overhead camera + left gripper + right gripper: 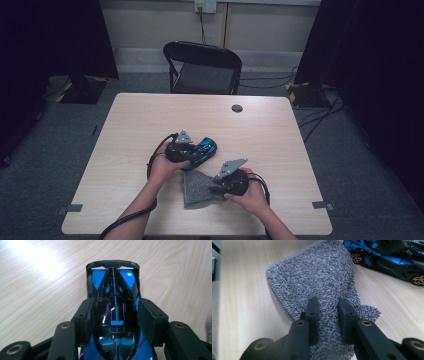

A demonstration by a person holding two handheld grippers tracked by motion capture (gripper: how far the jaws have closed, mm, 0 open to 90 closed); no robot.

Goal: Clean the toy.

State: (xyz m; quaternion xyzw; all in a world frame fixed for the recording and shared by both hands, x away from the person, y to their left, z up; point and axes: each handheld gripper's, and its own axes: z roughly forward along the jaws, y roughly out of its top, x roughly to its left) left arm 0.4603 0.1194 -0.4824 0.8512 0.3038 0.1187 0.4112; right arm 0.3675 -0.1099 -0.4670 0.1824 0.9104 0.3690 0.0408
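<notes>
- Where the table's near edge lies, the right gripper (pixel 327 307) pinches a fold of the grey terry cloth (pixel 317 275), bunched on the wooden table (pixel 135 125).
- Just beyond, the left gripper (pixel 115 315) clamps the blue-and-black toy race car (pixel 113 292) by its flanks.
- Farther off stands a black folding chair (pixel 202 67).

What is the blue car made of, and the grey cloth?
The toy car looks like glossy hard plastic, maybe painted metal: light glints off its shell. The grey cloth looks like soft looped terry or microfibre: its surface is nubbly and it bunches up.
</notes>
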